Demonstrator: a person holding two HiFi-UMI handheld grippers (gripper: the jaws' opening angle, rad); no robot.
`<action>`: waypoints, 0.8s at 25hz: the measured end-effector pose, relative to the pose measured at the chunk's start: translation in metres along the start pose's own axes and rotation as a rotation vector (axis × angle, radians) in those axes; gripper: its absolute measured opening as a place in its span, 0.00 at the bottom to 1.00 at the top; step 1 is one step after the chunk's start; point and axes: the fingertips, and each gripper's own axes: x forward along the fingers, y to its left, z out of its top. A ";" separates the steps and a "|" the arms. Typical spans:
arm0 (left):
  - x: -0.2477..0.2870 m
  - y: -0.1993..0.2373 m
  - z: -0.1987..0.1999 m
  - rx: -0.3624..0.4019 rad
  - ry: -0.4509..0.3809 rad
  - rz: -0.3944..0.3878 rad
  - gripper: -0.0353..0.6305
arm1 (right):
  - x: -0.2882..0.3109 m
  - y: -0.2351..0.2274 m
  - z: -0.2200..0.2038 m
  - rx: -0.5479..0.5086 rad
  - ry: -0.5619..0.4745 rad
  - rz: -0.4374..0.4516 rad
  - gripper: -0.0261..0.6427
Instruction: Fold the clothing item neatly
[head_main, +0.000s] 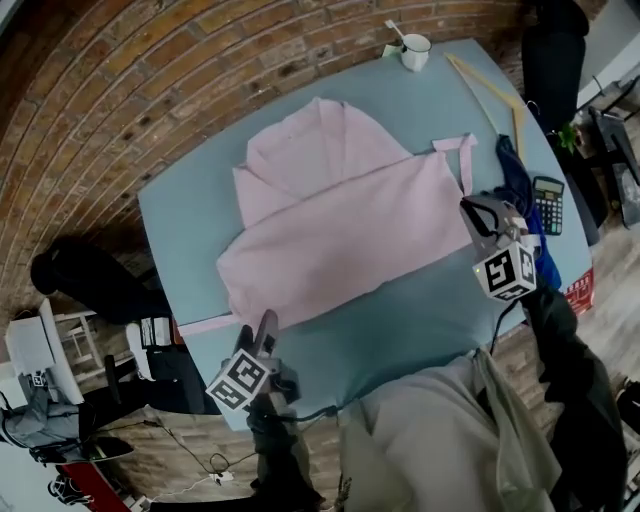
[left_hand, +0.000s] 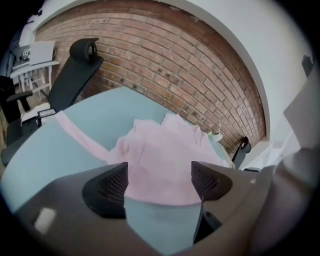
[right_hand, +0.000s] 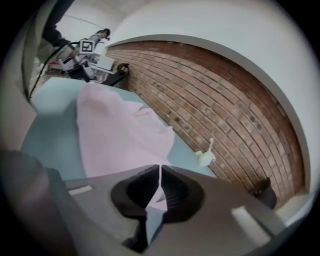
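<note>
Right gripper (right_hand: 159, 169) jaws hide one pink garment (right_hand: 117, 130) corner.

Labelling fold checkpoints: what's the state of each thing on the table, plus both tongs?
pink garment: lying flat on the table, partly folded
left tongs: open at the garment's near edge, gripping nothing
right tongs: shut on the pink garment's edge
mug: upright, spoon standing in it
calculator: lying face up
</note>
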 end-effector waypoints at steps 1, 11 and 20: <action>-0.001 0.002 -0.020 -0.027 0.039 -0.002 0.67 | -0.007 0.021 -0.006 -0.052 0.016 0.050 0.05; 0.030 0.022 -0.063 -0.208 0.088 0.050 0.64 | -0.022 0.134 -0.024 -0.344 0.067 0.289 0.07; 0.019 0.007 -0.079 -0.170 0.124 -0.039 0.58 | -0.007 0.158 -0.033 -0.313 0.108 0.426 0.25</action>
